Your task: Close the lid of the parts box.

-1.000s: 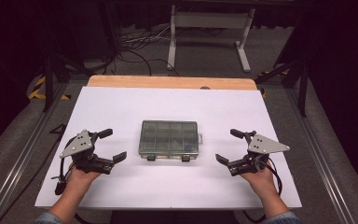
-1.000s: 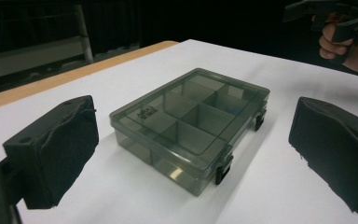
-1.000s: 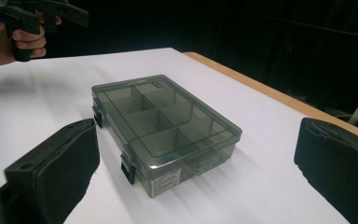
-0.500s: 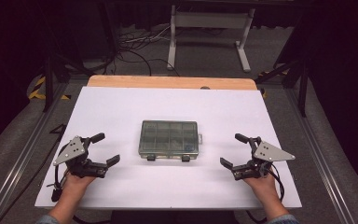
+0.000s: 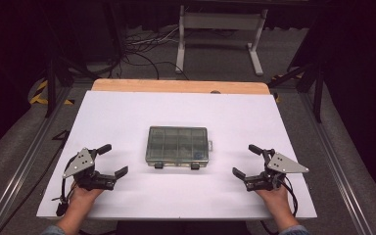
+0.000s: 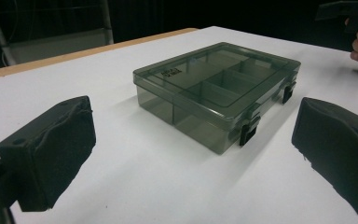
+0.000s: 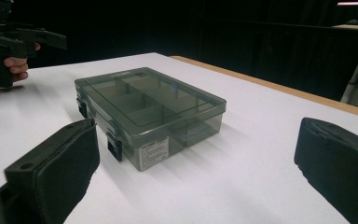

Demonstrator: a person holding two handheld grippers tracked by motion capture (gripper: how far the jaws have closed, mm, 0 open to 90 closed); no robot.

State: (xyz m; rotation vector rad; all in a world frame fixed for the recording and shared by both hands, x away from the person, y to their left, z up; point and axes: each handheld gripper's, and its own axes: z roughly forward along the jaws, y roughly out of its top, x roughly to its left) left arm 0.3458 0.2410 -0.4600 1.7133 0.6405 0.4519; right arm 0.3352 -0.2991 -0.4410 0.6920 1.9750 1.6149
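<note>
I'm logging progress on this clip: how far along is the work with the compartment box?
Nothing looks done: the smoky clear plastic compartment box sits shut, both black latches closed. In hand: nothing; left gripper and right gripper rest open beside it, apart. Reaching, unlatching and opening remain.

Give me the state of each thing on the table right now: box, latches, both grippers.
Compartment box: lid closed, flat on the white table, untouched; no contents visible.
Latches: two black clips on the near edge, apparently fastened.
Left gripper: jaws open, empty, left of the box, apart from it.
Right gripper: jaws open, empty, right of the box, apart from it.
</note>
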